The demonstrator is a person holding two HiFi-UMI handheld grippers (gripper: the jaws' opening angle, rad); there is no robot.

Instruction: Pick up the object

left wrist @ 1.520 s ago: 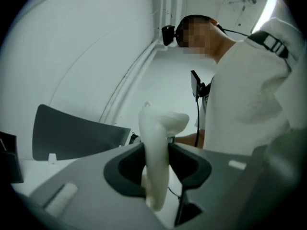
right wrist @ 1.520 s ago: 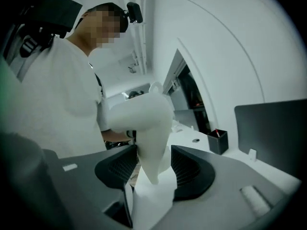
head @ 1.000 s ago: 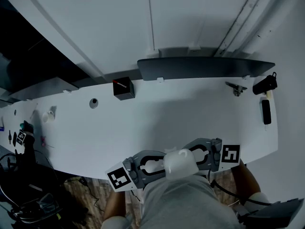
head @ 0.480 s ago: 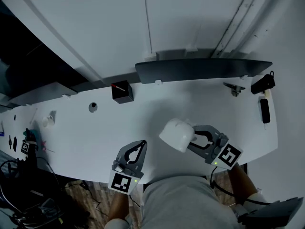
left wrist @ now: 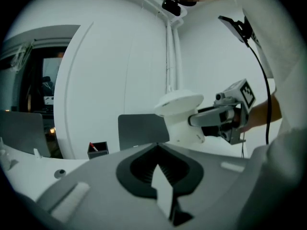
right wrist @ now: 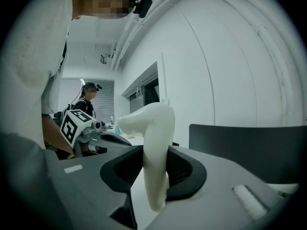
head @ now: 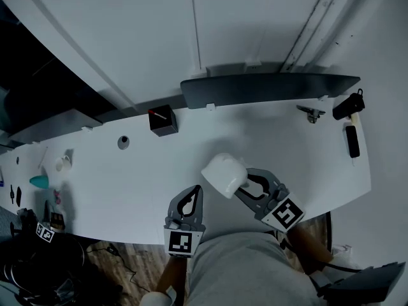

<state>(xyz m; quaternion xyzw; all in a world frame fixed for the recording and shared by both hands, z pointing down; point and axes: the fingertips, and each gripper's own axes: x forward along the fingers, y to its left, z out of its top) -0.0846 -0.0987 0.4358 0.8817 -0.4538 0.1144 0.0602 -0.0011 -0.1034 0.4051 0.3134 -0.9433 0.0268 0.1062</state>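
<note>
Nearest the person: left tongs (head: 195, 190) pressed fully together, nothing in them, low over the tabletop (head: 121, 183) at its front edge. It plays no part in the hold.

Right tongs (head: 242, 185) clamped at a middling width on the wall of the cup (head: 223, 174). The right gripper view shows the white wall running up between both pads. The left gripper view shows the cup out at the end of the right tongs, tilted, and apparently clear of the tabletop.

Step in hand, as I judge it: the pick-up proper. The grasp is made and the cup is off the surface, near the front middle. Next move calls for keeping the squeeze steady and carrying the cup level. The hold is on one side only, so a jerk could swing it round.

Further back: a small black box (head: 164, 120) with a red-tipped stick in it. A long dark panel (head: 268, 89) stands against the wall. A few dark tools (head: 352, 140) lie at the far right end.

Writing: none legible. Only black-and-white square markers (head: 183, 242) on the tongs' cubes; no brand seen on the cup.
</note>
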